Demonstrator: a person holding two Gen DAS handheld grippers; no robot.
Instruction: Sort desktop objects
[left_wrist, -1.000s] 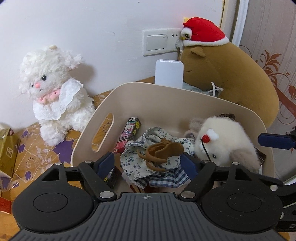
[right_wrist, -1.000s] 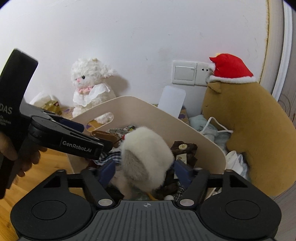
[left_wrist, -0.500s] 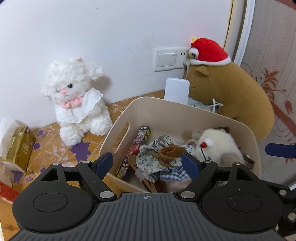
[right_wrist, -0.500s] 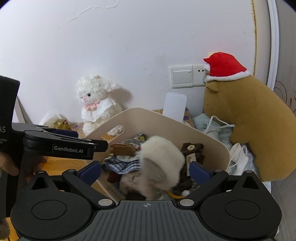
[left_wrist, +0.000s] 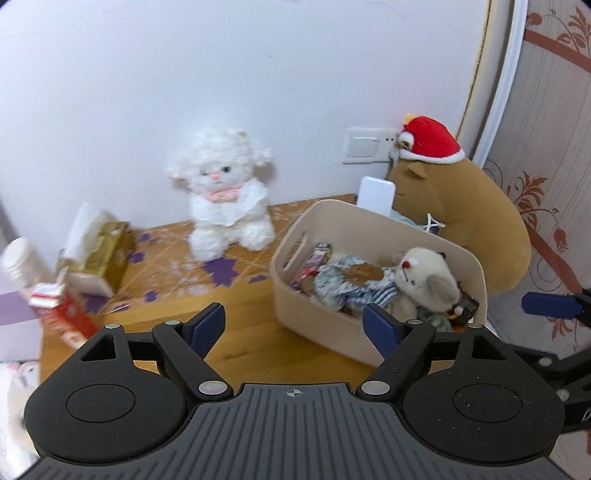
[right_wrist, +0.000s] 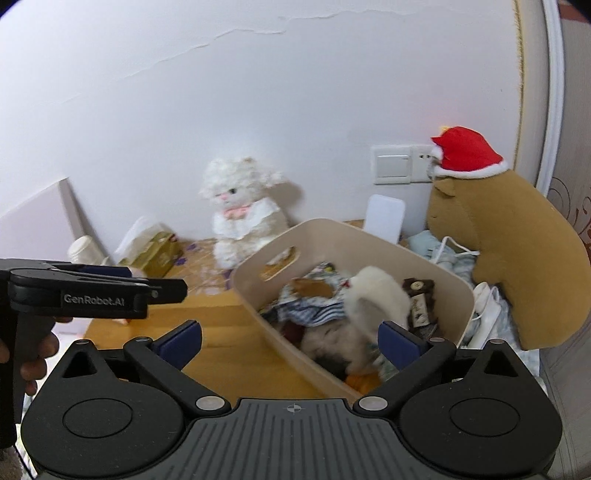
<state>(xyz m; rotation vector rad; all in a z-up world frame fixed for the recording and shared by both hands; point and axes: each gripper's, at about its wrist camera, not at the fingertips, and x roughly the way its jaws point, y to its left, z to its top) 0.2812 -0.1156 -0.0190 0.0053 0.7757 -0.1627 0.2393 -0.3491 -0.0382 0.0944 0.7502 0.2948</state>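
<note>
A beige bin (left_wrist: 369, 216) (right_wrist: 332, 229) stands on the wooden desk, right of centre. In it lie a white mouse plush (left_wrist: 428, 273) (right_wrist: 376, 295), blue checked and flowered cloth (left_wrist: 343, 284) and a patterned stick pack (left_wrist: 314, 258). My left gripper (left_wrist: 295, 326) hangs open above the desk, in front of and left of the bin, with nothing between its fingers. Open just as wide, my right gripper (right_wrist: 291, 339) hovers above the bin's near wall, clear of the plush. In the right wrist view the left gripper (right_wrist: 92, 293) shows at the left, held by a hand (right_wrist: 33, 354).
A white lamb plush (left_wrist: 225, 199) (right_wrist: 243, 214) sits against the wall. Behind the bin's right side leans a big brown plush with a red hat (left_wrist: 461, 206) (right_wrist: 498, 240). A gold tissue box (left_wrist: 107, 251), a white bottle (left_wrist: 18, 258) and a red box (left_wrist: 70, 317) crowd the left. Cables and cloth (right_wrist: 450, 254) lie right of the bin.
Both grippers have drawn back and up from the bin. The right gripper opened and let go of the white mouse plush, which now lies in the bin.
</note>
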